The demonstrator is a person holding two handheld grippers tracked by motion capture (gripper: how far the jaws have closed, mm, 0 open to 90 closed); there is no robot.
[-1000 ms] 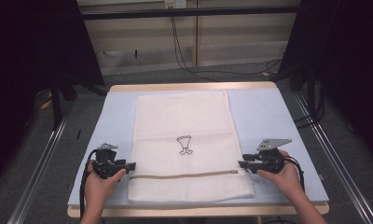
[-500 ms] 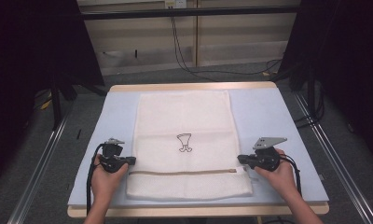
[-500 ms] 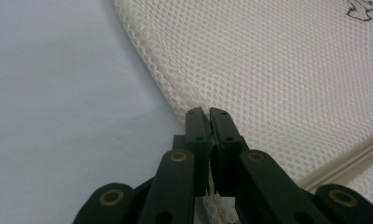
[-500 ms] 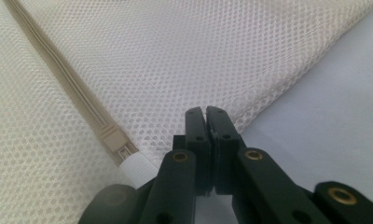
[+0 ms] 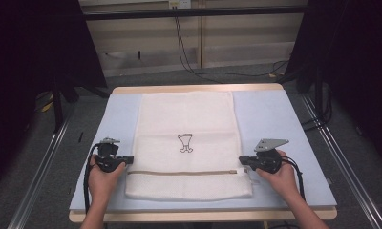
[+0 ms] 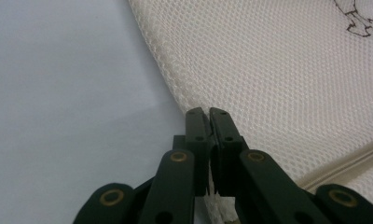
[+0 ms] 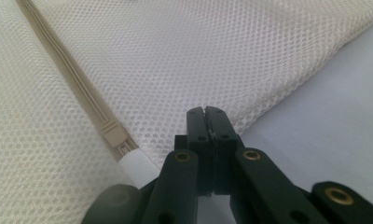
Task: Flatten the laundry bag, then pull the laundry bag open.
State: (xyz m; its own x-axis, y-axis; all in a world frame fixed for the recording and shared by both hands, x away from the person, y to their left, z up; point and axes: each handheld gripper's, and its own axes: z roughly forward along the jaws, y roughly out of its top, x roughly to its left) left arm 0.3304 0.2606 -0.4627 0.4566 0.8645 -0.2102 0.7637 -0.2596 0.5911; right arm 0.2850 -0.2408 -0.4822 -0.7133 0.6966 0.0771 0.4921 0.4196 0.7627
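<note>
A white mesh bag [image 5: 186, 119] lies flat on the pale blue table [image 5: 275, 119], with a small dark print [image 5: 185, 142] at its middle and a beige zipper [image 5: 179, 172] running across near its front. My left gripper [image 5: 128, 160] is at the bag's left edge just above the zipper. In the left gripper view it [image 6: 208, 112] is shut, with mesh [image 6: 292, 70] pinched between the jaws. My right gripper [image 5: 242, 161] is at the right edge by the zipper's end. In the right gripper view it [image 7: 204, 110] is shut over the mesh edge [image 7: 198, 56], beside the zipper [image 7: 77, 88].
Bare blue table shows on both sides of the bag [image 5: 117, 124]. Past the table's wooden far edge [image 5: 198, 88] cables [image 5: 194, 67] lie on the floor. Metal rails [image 5: 41, 162] run along the floor on either side.
Both grippers have edged a little inward to the bag's side edges, and their jaws have gone from apart to closed on the mesh.
</note>
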